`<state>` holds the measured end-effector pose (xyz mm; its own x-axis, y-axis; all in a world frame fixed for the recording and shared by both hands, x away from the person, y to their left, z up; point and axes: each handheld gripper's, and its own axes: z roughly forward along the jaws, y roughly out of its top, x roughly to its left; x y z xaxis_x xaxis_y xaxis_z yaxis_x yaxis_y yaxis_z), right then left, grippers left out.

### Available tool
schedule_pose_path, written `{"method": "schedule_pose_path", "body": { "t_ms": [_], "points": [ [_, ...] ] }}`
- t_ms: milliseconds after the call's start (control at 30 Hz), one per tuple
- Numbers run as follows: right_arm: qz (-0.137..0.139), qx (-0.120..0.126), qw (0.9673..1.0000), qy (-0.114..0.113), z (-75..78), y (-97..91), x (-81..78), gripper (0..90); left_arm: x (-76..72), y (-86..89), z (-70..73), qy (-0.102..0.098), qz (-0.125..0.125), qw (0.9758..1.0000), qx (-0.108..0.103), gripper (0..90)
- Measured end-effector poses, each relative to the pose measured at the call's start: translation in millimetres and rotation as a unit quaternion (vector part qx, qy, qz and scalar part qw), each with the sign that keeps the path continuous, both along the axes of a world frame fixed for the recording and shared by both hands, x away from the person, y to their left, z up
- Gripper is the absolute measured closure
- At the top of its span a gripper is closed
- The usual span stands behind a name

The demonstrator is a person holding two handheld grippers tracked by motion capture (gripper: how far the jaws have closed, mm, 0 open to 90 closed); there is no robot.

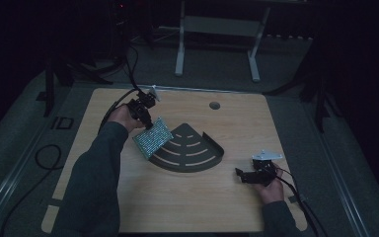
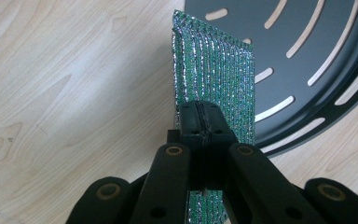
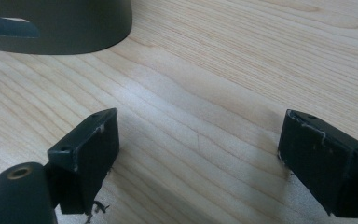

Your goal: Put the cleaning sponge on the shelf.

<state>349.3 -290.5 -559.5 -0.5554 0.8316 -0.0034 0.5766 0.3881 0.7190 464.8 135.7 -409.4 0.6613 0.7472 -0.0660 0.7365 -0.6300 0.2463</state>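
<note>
A glittering green pad (image 2: 214, 79) is pinched by the closed left gripper (image 2: 204, 122) and held tilted at the slotted tray's (image 1: 205, 160) left edge — presumably for placing; the right gripper (image 3: 198, 161) rests wide open, empty — near right.

Dim lab or recording studio, not a home. Light falls on one pale wooden table with rounded corners (image 1: 187, 207); the surroundings are near black. A round cable hole (image 1: 214, 105) sits in the tabletop at 12 o'clock. Grey carpeted floor (image 1: 286, 64) all round. At 12 o'clock beyond the table, a white metal frame stand with two legs (image 1: 179, 59). Dark tripod-like stands at 10 o'clock (image 1: 49, 84) and 2 o'clock (image 1: 321, 94). Loose black cables (image 1: 42, 158) loop over the floor at 9 o'clock. Bare, staged workspace, with no household furnishings to be seen.
</note>
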Motion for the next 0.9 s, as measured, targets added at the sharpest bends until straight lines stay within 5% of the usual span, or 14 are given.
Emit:
{"method": "schedule_pose_path", "body": {
  "t_ms": [567,900],
  "points": [
    [0.000,0.000,1.0000,0.000,0.0,0.0,0.0,12.0,11.0,-8.1,-2.1,-0.013,0.009,0.9998,-0.013,89.7],
    [0.000,0.000,1.0000,0.000,0.0,0.0,0.0,12.0,16.3,-21.7,-10.6,-0.018,0.006,0.9998,-0.003,89.8]
  ]
}}
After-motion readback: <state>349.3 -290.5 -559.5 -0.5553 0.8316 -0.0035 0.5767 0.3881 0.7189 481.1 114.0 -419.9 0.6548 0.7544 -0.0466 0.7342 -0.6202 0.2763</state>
